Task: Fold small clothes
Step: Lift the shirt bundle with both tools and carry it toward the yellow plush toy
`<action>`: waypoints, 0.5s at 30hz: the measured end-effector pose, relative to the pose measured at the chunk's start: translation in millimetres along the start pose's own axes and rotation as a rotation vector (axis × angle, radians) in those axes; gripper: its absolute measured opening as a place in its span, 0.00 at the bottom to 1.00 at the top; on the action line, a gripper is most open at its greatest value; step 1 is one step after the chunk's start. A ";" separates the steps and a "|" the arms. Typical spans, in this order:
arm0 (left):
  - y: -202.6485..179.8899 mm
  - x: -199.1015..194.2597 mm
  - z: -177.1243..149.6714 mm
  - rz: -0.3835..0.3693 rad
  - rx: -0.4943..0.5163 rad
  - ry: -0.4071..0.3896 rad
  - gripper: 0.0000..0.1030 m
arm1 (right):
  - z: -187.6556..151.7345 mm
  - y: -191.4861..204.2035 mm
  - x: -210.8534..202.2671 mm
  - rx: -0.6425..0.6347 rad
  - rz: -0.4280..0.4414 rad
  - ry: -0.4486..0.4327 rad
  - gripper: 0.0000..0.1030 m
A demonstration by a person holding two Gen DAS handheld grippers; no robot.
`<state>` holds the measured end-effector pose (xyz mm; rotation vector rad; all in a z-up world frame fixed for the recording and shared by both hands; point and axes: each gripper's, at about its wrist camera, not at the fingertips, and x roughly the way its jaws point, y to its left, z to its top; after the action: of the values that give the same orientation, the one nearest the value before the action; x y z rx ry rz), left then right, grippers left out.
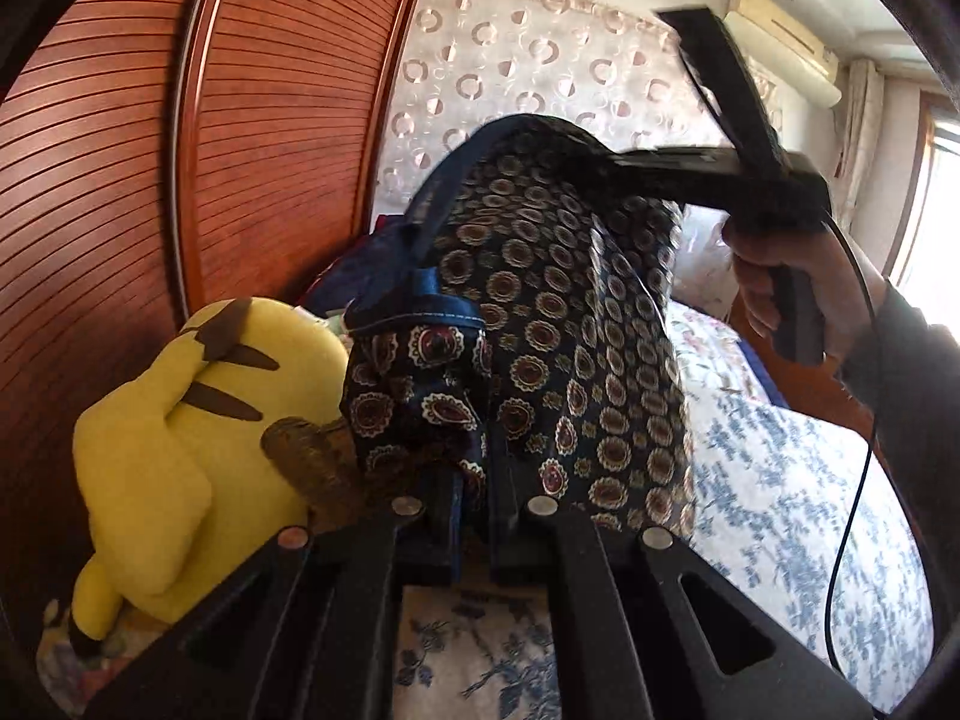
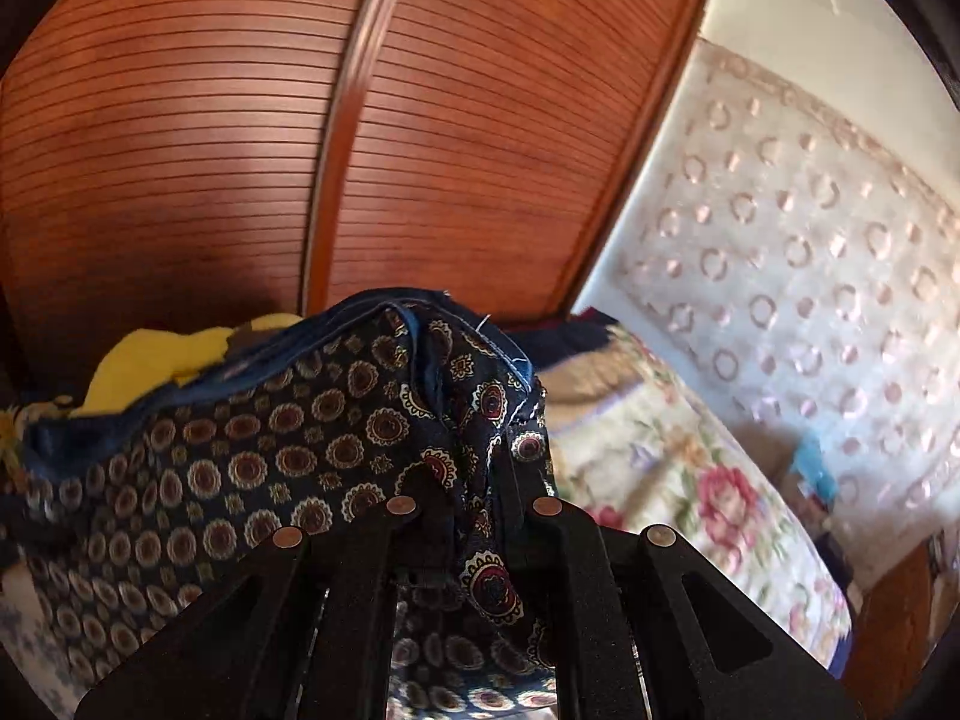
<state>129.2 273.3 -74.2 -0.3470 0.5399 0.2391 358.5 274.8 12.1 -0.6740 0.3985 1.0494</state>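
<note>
A small dark navy garment [image 1: 558, 324] with round gold and red medallions and a blue hem hangs in the air between both grippers. My left gripper [image 1: 474, 480] is shut on one hem corner, which drapes over its fingers. My right gripper [image 1: 606, 165], seen in the left wrist view with the hand that holds it, is shut on the other end, higher up. In the right wrist view the garment [image 2: 288, 450] stretches away to the left from my right gripper [image 2: 474, 480], whose fingertips are covered by cloth.
A yellow plush toy [image 1: 192, 420] sits at the left against the wooden slatted wardrobe doors [image 1: 120, 180]. The bed has a blue floral sheet [image 1: 780, 498] below and a rose-patterned quilt [image 2: 672, 480]. A curtain with ring patterns [image 1: 528, 72] hangs behind.
</note>
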 end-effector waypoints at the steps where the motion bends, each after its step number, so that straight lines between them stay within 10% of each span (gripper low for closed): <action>1: 1.0 1.3 -2.1 0.003 -0.002 0.008 0.03 | 2.2 4.3 6.0 -0.001 0.001 0.002 0.06; 8: -3.0 -2.1 -4.6 0.027 0.017 0.023 0.11 | 3.1 -3.6 11.1 0.121 -0.031 0.006 0.47; 15: -7.4 -21.5 4.1 0.047 0.074 -0.006 0.50 | -24.2 -18.2 -14.0 0.229 -0.004 0.006 0.49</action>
<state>115.4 265.3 -57.4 -0.2622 0.5498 0.2650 368.6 243.3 8.4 -0.4728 0.5142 0.9806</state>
